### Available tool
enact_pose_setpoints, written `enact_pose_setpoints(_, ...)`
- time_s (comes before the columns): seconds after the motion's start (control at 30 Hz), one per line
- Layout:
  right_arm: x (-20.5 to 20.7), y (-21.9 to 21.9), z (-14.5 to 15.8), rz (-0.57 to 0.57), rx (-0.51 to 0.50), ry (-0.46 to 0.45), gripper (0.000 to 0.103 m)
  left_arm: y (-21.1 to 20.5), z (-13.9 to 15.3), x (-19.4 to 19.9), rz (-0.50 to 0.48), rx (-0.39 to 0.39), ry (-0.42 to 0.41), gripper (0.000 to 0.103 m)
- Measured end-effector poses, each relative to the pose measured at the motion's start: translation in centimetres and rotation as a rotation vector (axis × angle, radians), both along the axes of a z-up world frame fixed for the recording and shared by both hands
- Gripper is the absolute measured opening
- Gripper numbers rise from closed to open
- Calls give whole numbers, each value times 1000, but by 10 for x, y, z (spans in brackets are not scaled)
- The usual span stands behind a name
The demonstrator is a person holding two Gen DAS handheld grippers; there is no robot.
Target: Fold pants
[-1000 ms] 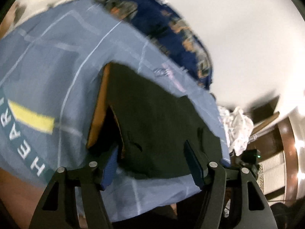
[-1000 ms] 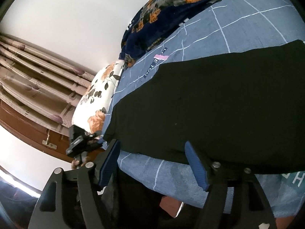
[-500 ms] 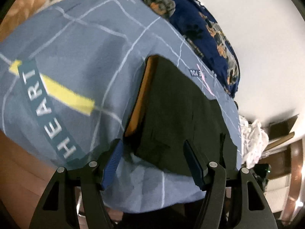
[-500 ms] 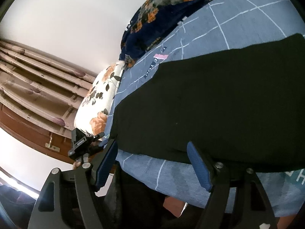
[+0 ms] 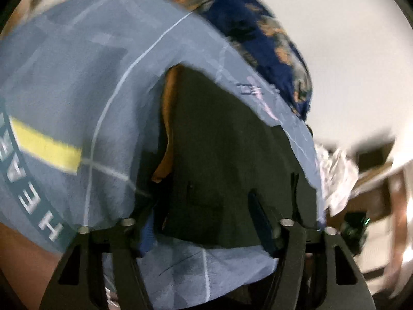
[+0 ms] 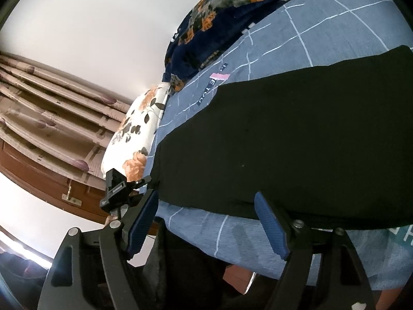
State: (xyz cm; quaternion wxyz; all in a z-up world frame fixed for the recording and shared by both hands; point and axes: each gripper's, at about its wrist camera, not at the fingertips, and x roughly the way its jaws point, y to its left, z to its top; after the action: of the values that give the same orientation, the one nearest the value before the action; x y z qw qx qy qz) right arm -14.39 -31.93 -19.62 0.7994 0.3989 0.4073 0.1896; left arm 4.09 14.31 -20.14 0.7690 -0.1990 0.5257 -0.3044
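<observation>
Since the earlier frame, left gripper (image 5: 204, 222) has dipped toward the pants (image 5: 224, 160) at the bed's (image 5: 77, 77) near edge, jaws just closing, not pinching. Right gripper (image 6: 206, 222) hovers wide. Risk: catching one layer or the sheet.

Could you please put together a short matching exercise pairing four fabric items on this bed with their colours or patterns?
Items:
1. pants
2. bedsheet
3. pillow
4. blanket

Descriptions:
A. white with orange flowers
B. plain black
C. navy with orange flowers
D. blue with white grid lines

Pairs: 1-B, 2-D, 3-A, 4-C
</observation>
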Motion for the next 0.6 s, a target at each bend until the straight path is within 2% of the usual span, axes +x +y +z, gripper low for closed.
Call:
enact_pose_setpoints(0.03, 0, 0, -1, -2, 1, 3, 77, -3, 7, -3, -10, 35, -48, 35)
enact_pose_setpoints(0.07, 1, -1, -2, -3, 4, 6, 78, -2, 10, -4, -15, 33, -63, 35)
enact_pose_setpoints(0.13, 2, -1, -6, -6, 10, 20, 79, 1, 7, 0, -14, 2, -42, 35)
enact_pose_setpoints(0.27, 3, 1, -8, 0, 9, 28, 79, 1, -4, 3, -27, 25, -19, 35)
enact_pose_setpoints(0.43, 3, 1, -5, -1, 8, 23, 79, 7, -26, 13, 21, -34, 111, 44)
enact_pose_setpoints(0.5, 3, 1, -5, 0, 9, 24, 80, 6, -26, 15, 21, -46, 103, 47)
enact_pose_setpoints(0.6, 3, 2, -6, 2, 7, 22, 81, -5, -22, 17, -13, -9, 67, 49)
